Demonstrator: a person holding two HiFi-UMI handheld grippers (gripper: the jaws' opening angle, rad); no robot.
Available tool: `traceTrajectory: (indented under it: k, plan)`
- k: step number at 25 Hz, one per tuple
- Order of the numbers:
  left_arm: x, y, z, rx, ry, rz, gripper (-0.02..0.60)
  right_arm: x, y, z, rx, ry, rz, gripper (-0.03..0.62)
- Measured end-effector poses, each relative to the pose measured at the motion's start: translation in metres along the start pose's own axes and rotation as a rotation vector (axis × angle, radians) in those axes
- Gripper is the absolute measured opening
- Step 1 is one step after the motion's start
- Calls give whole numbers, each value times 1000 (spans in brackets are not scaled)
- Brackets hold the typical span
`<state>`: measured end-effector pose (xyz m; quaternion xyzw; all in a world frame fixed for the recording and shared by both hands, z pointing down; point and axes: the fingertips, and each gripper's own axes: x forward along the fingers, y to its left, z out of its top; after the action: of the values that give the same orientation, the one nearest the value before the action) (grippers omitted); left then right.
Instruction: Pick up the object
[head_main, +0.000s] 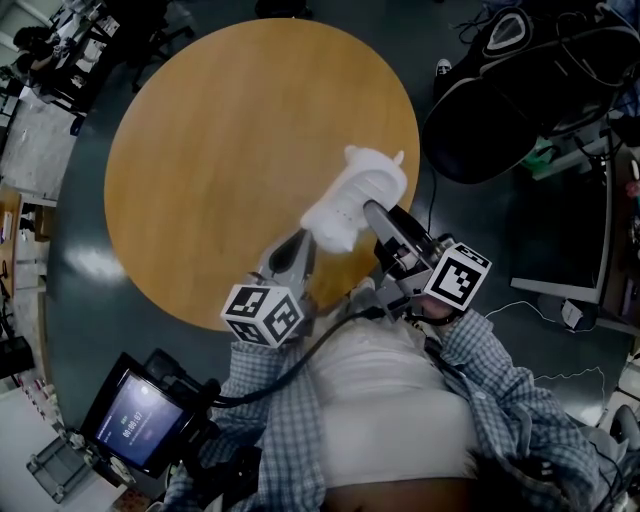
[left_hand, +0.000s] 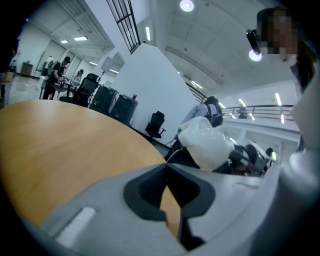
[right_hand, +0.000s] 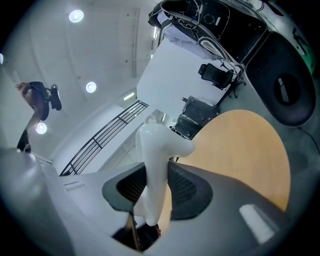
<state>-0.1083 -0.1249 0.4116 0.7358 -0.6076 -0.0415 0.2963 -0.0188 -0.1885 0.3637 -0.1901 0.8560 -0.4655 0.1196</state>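
Right gripper: our right gripper (right_hand: 159, 175) is clamped on the white, glossy moulded-plastic object (head_main: 352, 200), narrow part between its jaws.
Left gripper: our left gripper (left_hand: 166, 167) is closed and empty, just beside.
Table: the round wooden table (head_main: 220, 140) is beyond both grippers.
Progress: we judge the object lifted; only steady holding remains.

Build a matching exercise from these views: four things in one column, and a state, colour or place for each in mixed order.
Things:
1. left gripper
2. right gripper
3. round table
4. black chair

States:
A. tan wood
B. shut on the white plastic object
C. on the floor beside the table
D. shut, nothing held

Pairs: 1-D, 2-B, 3-A, 4-C
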Motion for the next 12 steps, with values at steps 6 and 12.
traceTrajectory:
  k: [6,12]
  plan:
    - [-5,2,-2,-5,1,-4,3,0,3,-4,3,1,-1,130]
    - [-5,2,-3,-7,3,-5,3,0,4,-6,3,3,1,130]
